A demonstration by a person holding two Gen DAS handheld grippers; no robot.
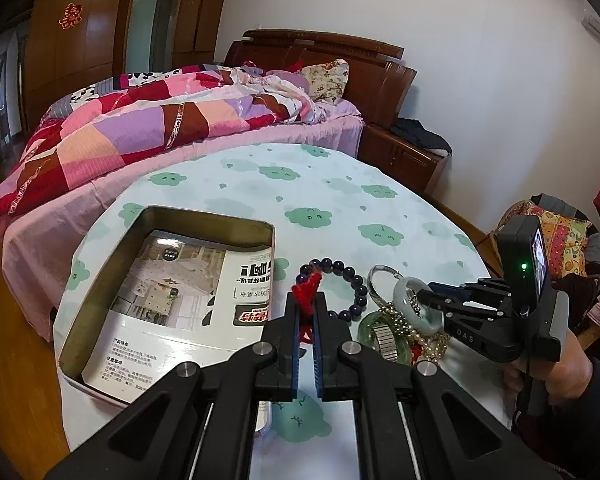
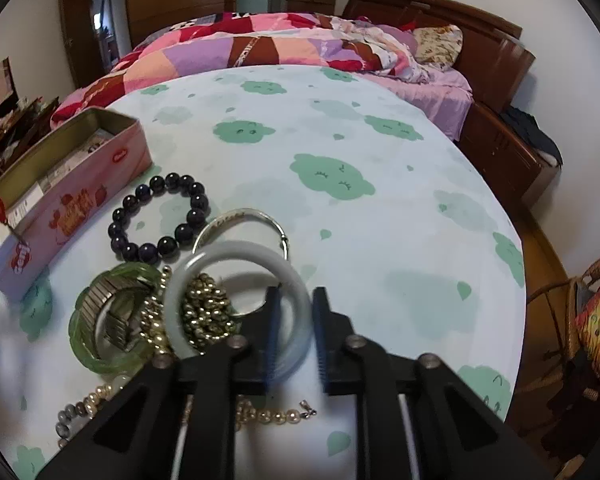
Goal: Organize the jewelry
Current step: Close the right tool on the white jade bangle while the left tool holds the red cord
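Right gripper [image 2: 296, 320] nipping the pale jade bangle [image 2: 236, 256]; left gripper [image 1: 306, 316] pinching a red cord [image 1: 308, 290].

Your right jaws are pressed onto the near rim of the pale bangle, one inside the ring and one outside; your left jaws are pinched tight on the red cord just beside the open tin [image 1: 204, 224]; the bangle lies on the jewelry heap right of the tin, on the cloud-print tablecloth [image 2: 340, 140]; it looks stiff, smooth, slippery and brittle, so hold across the band squarely and lift gently; gold beads [image 2: 204, 308] sit inside it and may drag along; motion blur smears the contact, and what hangs below the cord is hidden by your own fingers [image 1: 294, 320].
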